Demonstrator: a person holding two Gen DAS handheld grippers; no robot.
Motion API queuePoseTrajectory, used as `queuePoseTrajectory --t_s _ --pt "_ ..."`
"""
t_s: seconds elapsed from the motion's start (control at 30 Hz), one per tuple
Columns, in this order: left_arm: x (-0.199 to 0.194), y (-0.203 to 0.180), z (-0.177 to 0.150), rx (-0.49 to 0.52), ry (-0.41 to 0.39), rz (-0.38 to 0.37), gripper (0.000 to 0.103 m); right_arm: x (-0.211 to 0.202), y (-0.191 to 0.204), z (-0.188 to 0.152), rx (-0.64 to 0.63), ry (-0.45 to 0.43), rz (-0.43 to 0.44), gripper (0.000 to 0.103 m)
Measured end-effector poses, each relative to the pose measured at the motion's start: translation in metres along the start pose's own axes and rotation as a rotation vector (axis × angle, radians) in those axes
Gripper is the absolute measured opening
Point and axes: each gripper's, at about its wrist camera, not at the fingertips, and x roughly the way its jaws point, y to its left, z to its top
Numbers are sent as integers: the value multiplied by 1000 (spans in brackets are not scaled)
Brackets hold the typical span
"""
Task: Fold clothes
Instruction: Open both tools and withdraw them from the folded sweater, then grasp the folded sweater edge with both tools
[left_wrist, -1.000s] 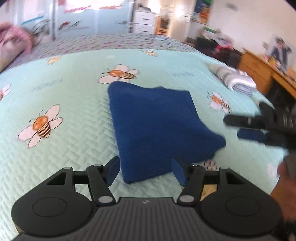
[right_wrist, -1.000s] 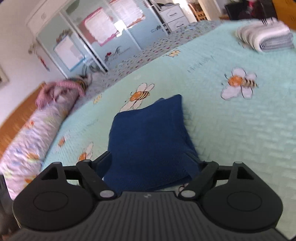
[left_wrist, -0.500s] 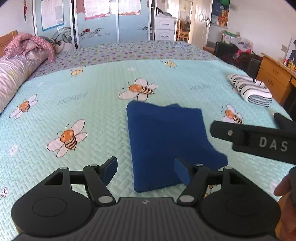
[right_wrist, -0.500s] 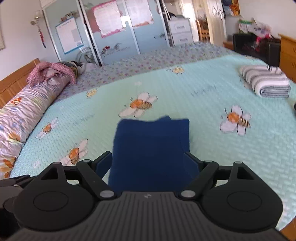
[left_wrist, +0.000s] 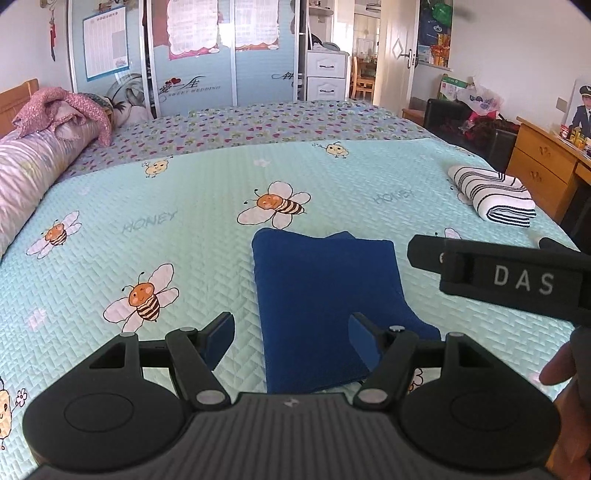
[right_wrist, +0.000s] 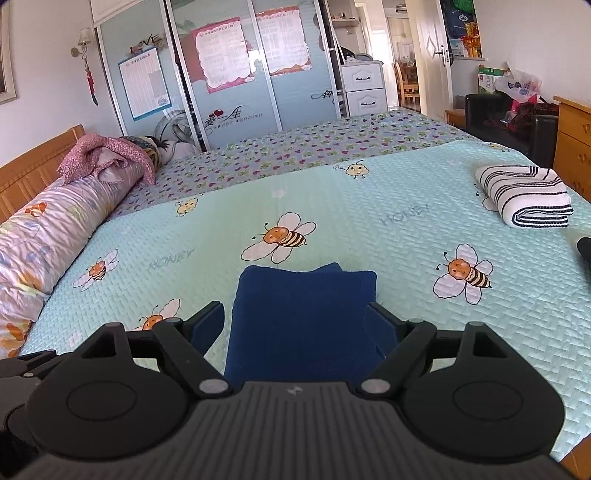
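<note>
Lying flat near the bed's front edge, the folded blue garment (left_wrist: 325, 310) is seen with its long axis running away from both grippers. Left gripper (left_wrist: 291, 339) jaws are held wide with nothing gripped; right gripper (right_wrist: 295, 325) likewise, and it is judged better centred over the cloth. The near edge of the garment is cut off by the gripper bodies. The folded striped towel (right_wrist: 524, 195) is set well apart, toward the bedspread's (left_wrist: 207, 229) right edge.
</note>
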Motion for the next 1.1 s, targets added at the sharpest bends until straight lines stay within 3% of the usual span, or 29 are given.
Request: queuePoseTrajectory --t_s 1.1 --pt "-7 7 -6 5 5 25 71 0 4 -6 -1 11 13 84"
